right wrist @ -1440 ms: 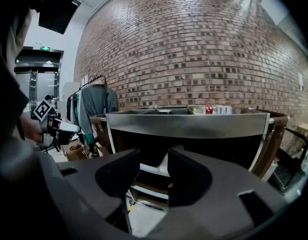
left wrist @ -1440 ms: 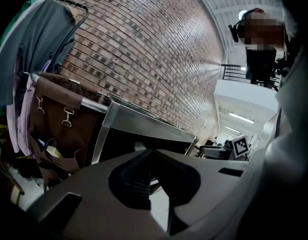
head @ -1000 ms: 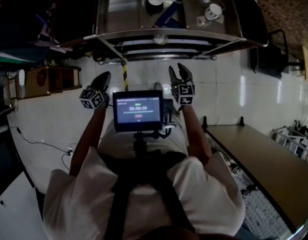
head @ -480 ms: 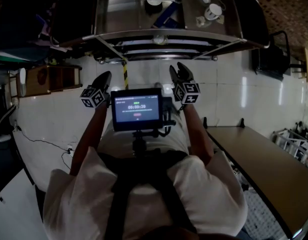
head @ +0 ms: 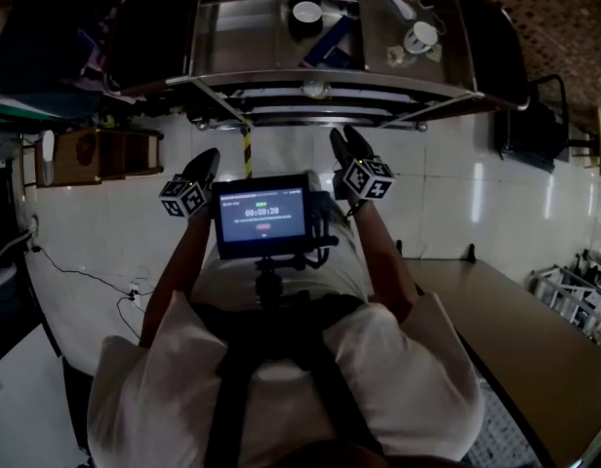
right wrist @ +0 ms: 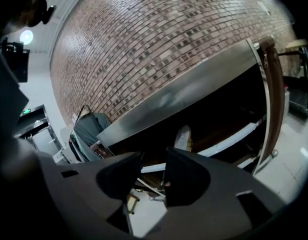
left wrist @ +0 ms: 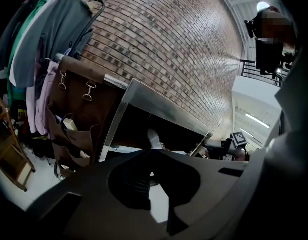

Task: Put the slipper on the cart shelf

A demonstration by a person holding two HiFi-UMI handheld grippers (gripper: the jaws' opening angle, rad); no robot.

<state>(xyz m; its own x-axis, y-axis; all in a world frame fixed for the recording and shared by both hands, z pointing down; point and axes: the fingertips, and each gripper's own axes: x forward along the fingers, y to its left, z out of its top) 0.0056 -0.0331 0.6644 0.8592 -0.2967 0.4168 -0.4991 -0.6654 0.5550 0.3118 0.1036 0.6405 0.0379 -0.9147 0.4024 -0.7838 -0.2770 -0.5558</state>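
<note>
While the left gripper [left wrist: 154,151] is closed and the right gripper [right wrist: 153,154] gapes empty, the pale slipper [right wrist: 183,136] beyond its jaws looks light and bendy, best pinched by the sole's edge.

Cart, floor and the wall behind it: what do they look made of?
Cart: likely stainless steel, with a brushed grey sheen and bright glints along its rails.
Floor: probably glazed white tile, showing seam lines and streaky light reflections.
Wall: bare brick, in reddish-brown courses with pale mortar joints.
</note>
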